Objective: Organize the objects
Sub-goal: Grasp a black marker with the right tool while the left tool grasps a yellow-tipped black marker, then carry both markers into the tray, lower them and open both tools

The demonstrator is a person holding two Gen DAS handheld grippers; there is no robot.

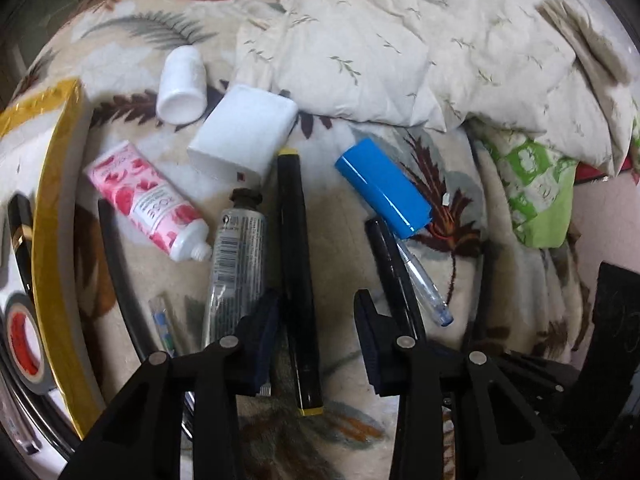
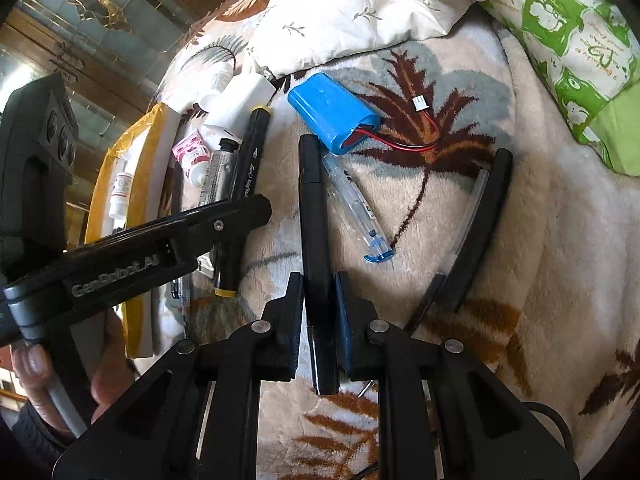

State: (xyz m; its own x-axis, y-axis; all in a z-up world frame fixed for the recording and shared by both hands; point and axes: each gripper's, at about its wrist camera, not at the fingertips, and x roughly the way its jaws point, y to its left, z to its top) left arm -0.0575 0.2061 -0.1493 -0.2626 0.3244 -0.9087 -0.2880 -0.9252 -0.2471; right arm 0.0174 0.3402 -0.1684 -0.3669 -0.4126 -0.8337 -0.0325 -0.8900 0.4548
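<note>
Small objects lie on a leaf-patterned blanket [image 1: 352,240]. My left gripper [image 1: 316,320] is open, its jaws on either side of a black marker with yellow ends [image 1: 296,272]. My right gripper [image 2: 319,308] is shut on a black pen [image 2: 314,216]. A clear ballpoint pen [image 2: 356,208] and a blue battery pack [image 2: 332,110] lie just beyond it. A pink rose tube [image 1: 148,200], a silver tube [image 1: 236,256], a white box [image 1: 244,132] and a white bottle [image 1: 182,84] lie to the left.
A gold-edged box [image 1: 56,232] with tape rolls [image 1: 24,336] stands at the left. A cream pillow [image 1: 400,32] and a green cloth [image 1: 532,184] lie at the back. Black curved strips [image 2: 480,232] rest on the blanket at the right. The left gripper body [image 2: 132,248] shows in the right wrist view.
</note>
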